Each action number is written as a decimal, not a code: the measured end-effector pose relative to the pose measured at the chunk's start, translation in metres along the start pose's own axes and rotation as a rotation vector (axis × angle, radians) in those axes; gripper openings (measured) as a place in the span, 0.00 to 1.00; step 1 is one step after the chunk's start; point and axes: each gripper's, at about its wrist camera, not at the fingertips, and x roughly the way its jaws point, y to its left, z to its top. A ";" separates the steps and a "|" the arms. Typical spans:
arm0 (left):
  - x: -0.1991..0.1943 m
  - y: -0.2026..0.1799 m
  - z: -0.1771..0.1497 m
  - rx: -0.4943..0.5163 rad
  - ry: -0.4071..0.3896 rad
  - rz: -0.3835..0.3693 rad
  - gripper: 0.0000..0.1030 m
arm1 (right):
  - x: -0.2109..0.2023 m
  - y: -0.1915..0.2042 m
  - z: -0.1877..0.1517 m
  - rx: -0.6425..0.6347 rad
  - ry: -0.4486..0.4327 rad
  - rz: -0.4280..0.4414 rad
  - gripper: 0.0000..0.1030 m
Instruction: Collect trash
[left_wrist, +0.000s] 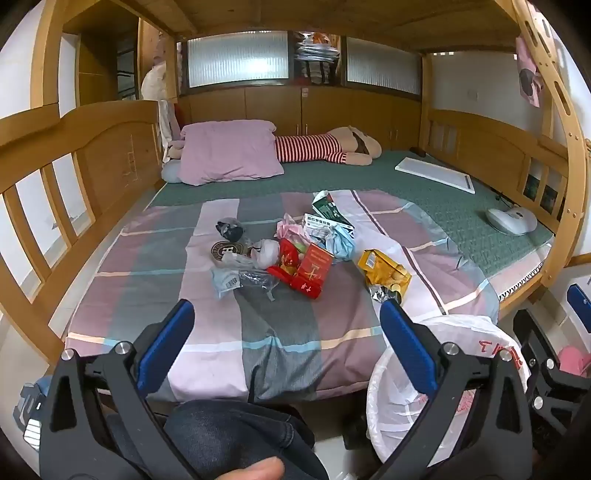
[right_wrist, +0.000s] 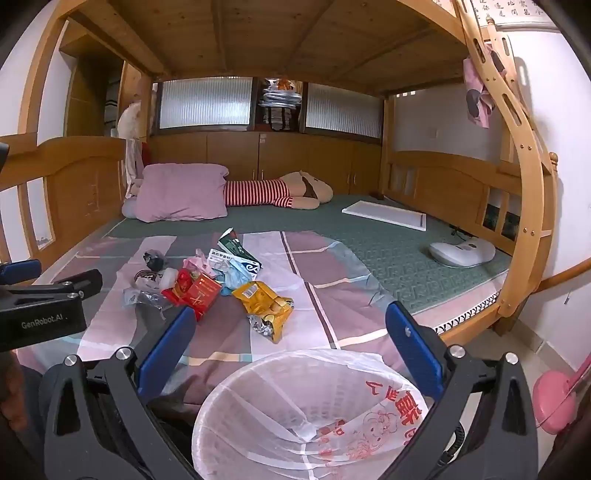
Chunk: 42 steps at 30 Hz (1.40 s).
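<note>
A pile of trash lies on the striped sheet in the middle of the bed: a red box (left_wrist: 313, 269) (right_wrist: 201, 293), a yellow snack bag (left_wrist: 384, 271) (right_wrist: 264, 304), a green and white carton (left_wrist: 327, 212) (right_wrist: 236, 247), clear plastic wrappers (left_wrist: 240, 278) and a black wad (left_wrist: 229, 228). A white bin (right_wrist: 306, 413) (left_wrist: 413, 391) lined with a printed plastic bag stands on the floor at the bed's near edge. My left gripper (left_wrist: 286, 314) is open and empty, short of the pile. My right gripper (right_wrist: 290, 317) is open and empty above the bin.
A pink pillow (left_wrist: 229, 155), a striped plush doll (left_wrist: 321, 147), a white board (left_wrist: 436, 173) and a white handheld appliance (left_wrist: 511, 219) lie farther back on the bed. Wooden bunk rails stand left and right. A person's knee in jeans (left_wrist: 229, 432) is below the left gripper.
</note>
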 end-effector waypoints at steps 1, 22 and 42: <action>0.000 0.000 0.000 -0.003 -0.008 0.000 0.97 | -0.001 0.000 0.000 0.003 -0.015 -0.001 0.97; -0.008 -0.003 0.005 0.023 -0.034 -0.004 0.97 | 0.005 0.007 -0.001 -0.015 -0.009 0.000 0.97; -0.006 -0.001 0.004 0.017 -0.026 -0.021 0.97 | 0.007 0.010 0.002 -0.033 -0.007 0.004 0.97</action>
